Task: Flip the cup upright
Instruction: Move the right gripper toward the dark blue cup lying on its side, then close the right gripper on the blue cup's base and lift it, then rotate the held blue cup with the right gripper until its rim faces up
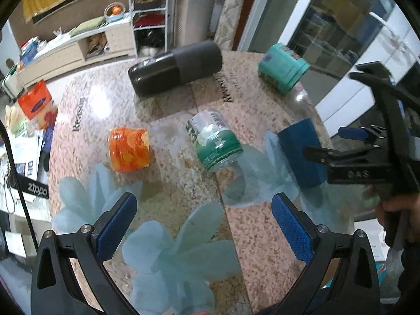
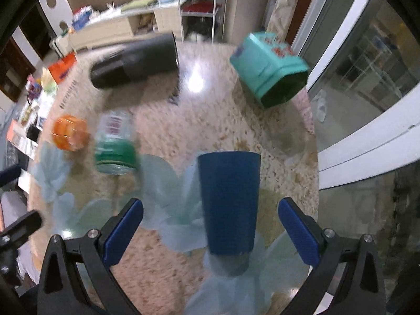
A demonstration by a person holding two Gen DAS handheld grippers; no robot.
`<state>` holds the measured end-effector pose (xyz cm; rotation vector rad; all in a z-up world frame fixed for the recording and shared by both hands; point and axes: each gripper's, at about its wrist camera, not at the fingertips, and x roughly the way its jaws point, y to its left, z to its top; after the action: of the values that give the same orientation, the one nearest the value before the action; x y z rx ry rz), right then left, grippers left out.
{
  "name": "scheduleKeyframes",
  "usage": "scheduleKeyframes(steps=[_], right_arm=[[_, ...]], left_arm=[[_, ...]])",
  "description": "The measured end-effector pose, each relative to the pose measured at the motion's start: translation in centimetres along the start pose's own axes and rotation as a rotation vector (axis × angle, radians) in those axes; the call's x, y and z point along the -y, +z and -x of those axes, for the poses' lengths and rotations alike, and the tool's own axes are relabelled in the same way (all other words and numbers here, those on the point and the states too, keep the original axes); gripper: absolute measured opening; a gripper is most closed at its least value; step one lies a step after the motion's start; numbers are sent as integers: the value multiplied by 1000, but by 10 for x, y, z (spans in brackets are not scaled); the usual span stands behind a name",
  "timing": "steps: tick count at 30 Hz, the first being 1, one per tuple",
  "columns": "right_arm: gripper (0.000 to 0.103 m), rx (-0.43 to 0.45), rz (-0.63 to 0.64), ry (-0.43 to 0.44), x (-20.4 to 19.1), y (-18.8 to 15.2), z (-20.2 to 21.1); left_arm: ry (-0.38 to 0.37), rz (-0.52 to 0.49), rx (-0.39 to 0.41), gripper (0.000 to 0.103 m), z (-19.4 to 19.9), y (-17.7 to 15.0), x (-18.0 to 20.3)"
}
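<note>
A dark blue cup (image 2: 228, 202) stands on the round stone-patterned table (image 2: 210, 120), wider end up, between the open fingers of my right gripper (image 2: 210, 228), which does not touch it. In the left wrist view the same cup (image 1: 302, 152) is at the right, with the right gripper (image 1: 338, 144) open around it. My left gripper (image 1: 204, 225) is open and empty above the near part of the table.
On the table lie an orange cup (image 1: 129, 149), a green and white can (image 1: 216, 141), a big black cylinder (image 1: 176, 67) and a teal container (image 1: 282, 67), all on their sides. A shelf and low cabinet stand behind; a glass door is at the right.
</note>
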<state>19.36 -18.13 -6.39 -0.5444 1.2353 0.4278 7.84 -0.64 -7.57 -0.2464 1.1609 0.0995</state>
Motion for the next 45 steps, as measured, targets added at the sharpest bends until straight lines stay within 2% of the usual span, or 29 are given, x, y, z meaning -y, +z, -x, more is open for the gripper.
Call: scheduleKeyframes(steps=[2, 7, 16, 19, 20, 23, 26, 30, 37, 45], right_arm=[[103, -45, 3, 10, 6, 5, -17], [103, -95, 8, 13, 15, 15, -42], [102, -156, -7, 17, 25, 16, -78], [78, -161, -10, -11, 24, 15, -89], [74, -166, -12, -14, 23, 11, -95], [66, -173, -37, 4, 18, 2, -110], [66, -169, -65, 8, 21, -7, -121], [66, -160, -113, 79, 18, -19, -117], [66, -116, -157, 148, 7, -49, -112], [66, -107, -181, 275, -44, -82, -108]], left_arm=[[4, 13, -16, 103, -6, 1, -1], [22, 39, -49, 103, -19, -1, -2], [31, 61, -78, 103, -34, -4, -7], [36, 59, -76, 103, -35, -4, -9], [38, 58, -75, 103, -36, -4, -9], [29, 59, -75, 103, -36, -4, -12], [28, 60, -73, 103, -36, -5, -14], [19, 53, -64, 103, -32, -6, -17], [7, 33, -52, 103, -26, -11, -24], [8, -9, -48, 103, -19, -25, -42]])
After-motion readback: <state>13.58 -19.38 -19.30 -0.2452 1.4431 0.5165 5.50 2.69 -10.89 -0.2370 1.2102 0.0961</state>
